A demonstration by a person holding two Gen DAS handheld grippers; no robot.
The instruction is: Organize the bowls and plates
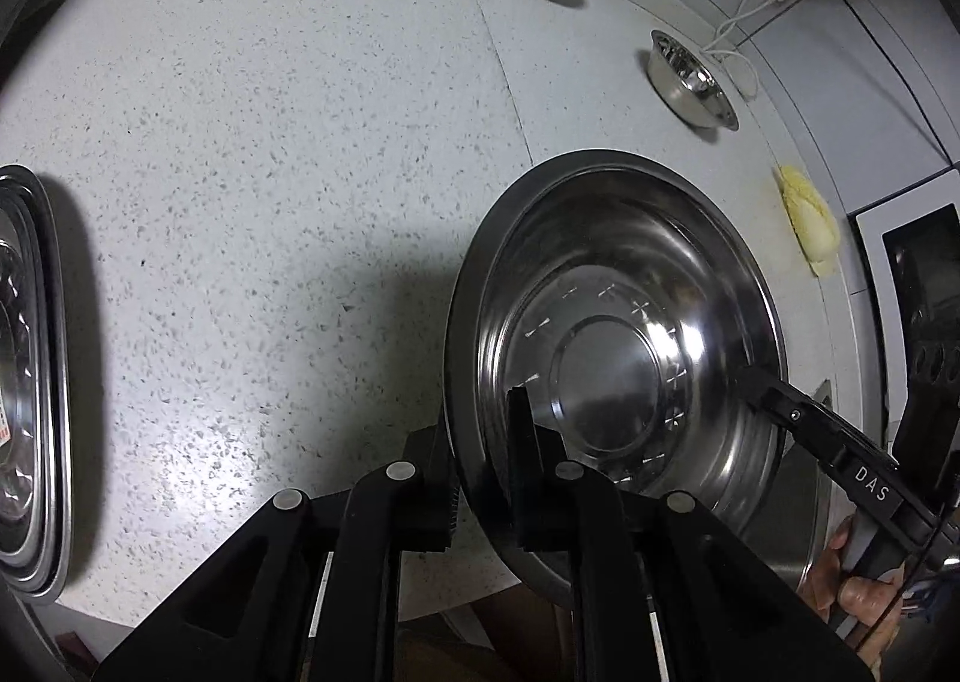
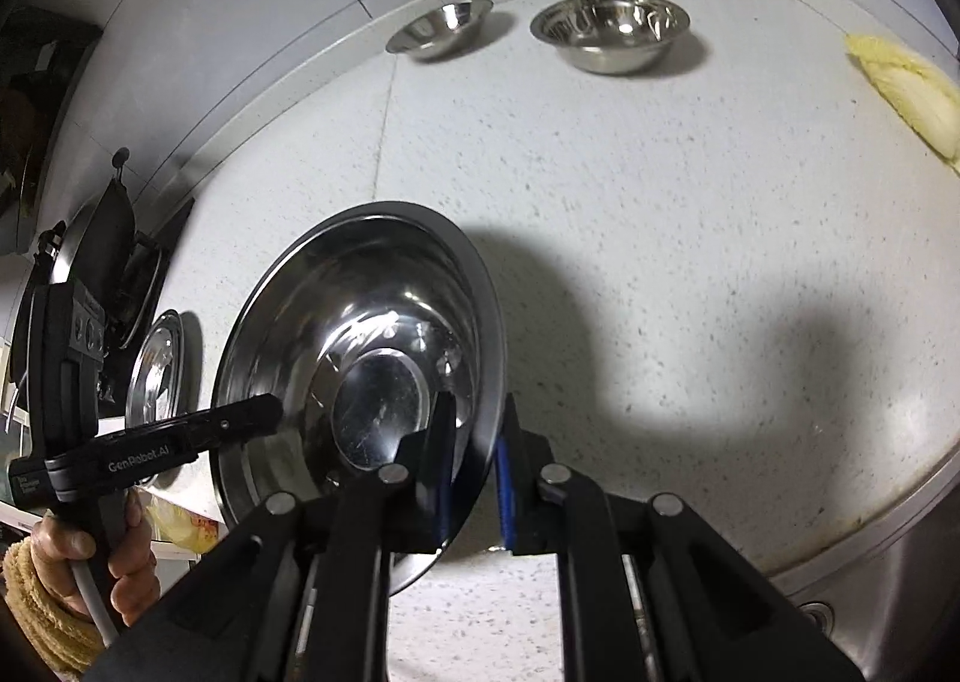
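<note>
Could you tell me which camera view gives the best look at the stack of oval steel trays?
The left wrist view: the stack of oval steel trays lies large at the left edge, with nested rims visible, though cropped. The right wrist view shows only a small, distorted tray behind the left gripper.

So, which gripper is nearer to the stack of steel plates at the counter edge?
Left. The left gripper grips the big bowl on the rim facing the stack of plates. The right gripper grips the opposite rim, away from the stack.
</note>
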